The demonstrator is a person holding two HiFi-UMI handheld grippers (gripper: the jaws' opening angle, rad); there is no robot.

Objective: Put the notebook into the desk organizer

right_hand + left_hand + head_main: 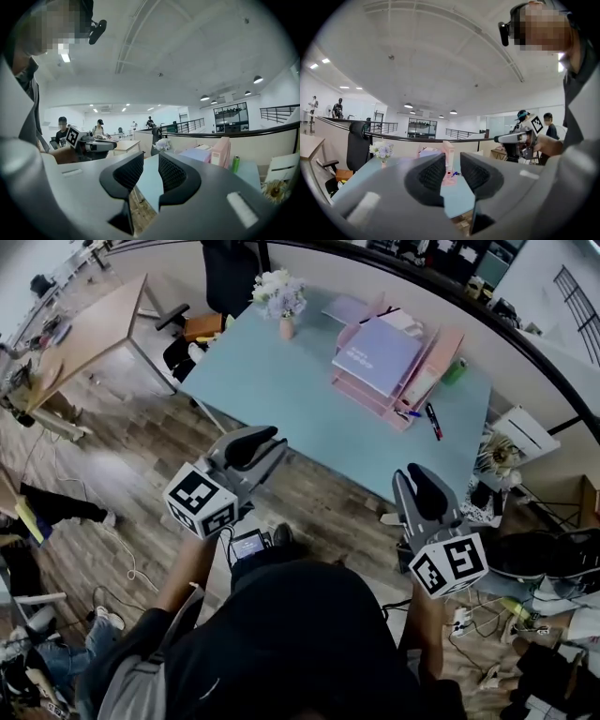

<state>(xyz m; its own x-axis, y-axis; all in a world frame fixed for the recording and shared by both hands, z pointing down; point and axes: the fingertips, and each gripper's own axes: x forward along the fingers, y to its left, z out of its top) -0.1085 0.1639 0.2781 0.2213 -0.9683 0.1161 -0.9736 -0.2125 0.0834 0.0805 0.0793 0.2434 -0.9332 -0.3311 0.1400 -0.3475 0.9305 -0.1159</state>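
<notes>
The lavender notebook [377, 354] lies flat in the top tray of the pink desk organizer [412, 390] at the far right of the pale blue table [281, 381]. Both grippers hang in front of the person's body, short of the table's near edge. My left gripper [272, 442] is shut with nothing between its jaws, and so is my right gripper [412, 474]. In the left gripper view the left gripper [452, 171] points toward the organizer [448, 154] far off. In the right gripper view the right gripper [151, 171] faces the table, with the organizer [220, 151] off to its right.
A small vase of flowers [281, 296] stands at the table's far left. Pens [433, 420] lie beside the organizer and a green bottle [454, 371] stands behind it. A black chair [230, 273] is at the far end. Cables and bags litter the floor [525, 615].
</notes>
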